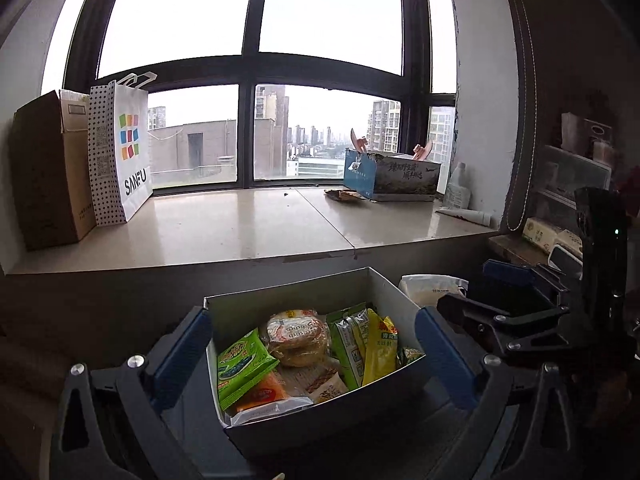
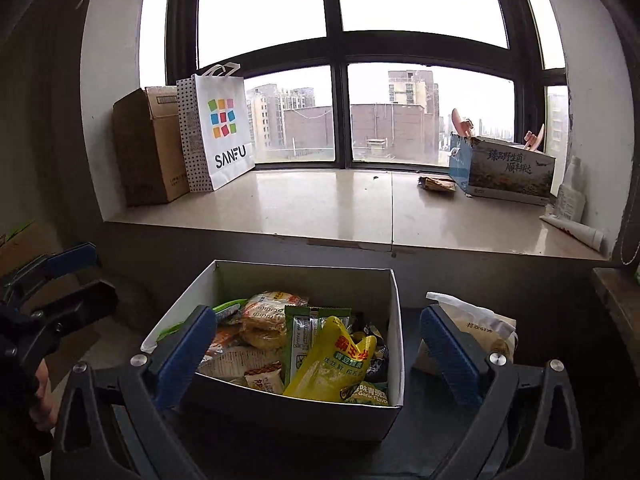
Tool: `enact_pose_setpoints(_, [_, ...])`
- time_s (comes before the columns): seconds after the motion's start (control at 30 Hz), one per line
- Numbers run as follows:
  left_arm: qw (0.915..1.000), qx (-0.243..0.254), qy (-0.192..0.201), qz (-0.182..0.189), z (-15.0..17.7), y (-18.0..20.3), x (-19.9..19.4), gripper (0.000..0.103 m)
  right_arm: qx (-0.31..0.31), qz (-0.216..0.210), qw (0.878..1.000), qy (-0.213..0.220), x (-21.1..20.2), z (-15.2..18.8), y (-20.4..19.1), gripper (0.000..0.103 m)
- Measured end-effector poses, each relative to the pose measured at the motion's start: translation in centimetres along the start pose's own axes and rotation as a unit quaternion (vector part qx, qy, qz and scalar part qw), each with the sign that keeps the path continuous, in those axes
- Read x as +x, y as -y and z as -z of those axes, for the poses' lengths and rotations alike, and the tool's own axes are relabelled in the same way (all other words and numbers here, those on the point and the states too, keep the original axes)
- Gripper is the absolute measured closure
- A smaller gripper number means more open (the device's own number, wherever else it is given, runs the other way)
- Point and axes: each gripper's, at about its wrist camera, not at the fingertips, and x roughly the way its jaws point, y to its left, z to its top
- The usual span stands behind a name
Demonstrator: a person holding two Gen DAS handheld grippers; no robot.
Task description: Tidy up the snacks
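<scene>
Snacks (image 2: 320, 344) in crinkly, light, slippery packets fill an open white box (image 2: 394, 320) below the windowsill (image 2: 320, 208), both the left gripper (image 1: 316, 356) and right gripper (image 2: 320, 356) spread wide and empty above it; the yellow pouch (image 2: 332, 364) likely pinches best by its top seam.

Both wrist views face the window, close above the shared snack box (image 1: 316, 356), seemingly side by side.
</scene>
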Motion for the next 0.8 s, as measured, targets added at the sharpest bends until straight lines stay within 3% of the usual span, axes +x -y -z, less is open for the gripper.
enact_pose_setpoints(0.13, [0.9998,-0.019,0.008,-0.008,1.5,0.6,-3.4,0.000,-0.002,-0.002,1.000,0.003,-3.4,1.0,-1.4,0.000])
enact_pose_setpoints(0.27, [0.9991,-0.041,0.007,0.011,2.8,0.4,-7.0,0.000,-0.012,0.036,0.999,0.030,-7.5,2.3,-2.1,0.000])
enact_pose_setpoints(0.43, [0.9988,-0.042,0.002,0.026,4.2,1.5,-11.2,0.000,0.007,0.022,1.000,0.006,-11.0,4.5,-2.3,0.000])
enact_pose_setpoints(0.63, [0.9989,-0.030,-0.024,0.026,6.5,3.4,-13.8,0.000,0.043,0.030,0.999,-0.003,-15.0,8.2,-2.8,0.000])
enact_pose_setpoints(0.8, [0.9984,-0.033,-0.033,0.030,7.5,4.4,-14.6,0.000,0.036,0.038,0.999,-0.002,-17.1,8.4,-3.1,0.000])
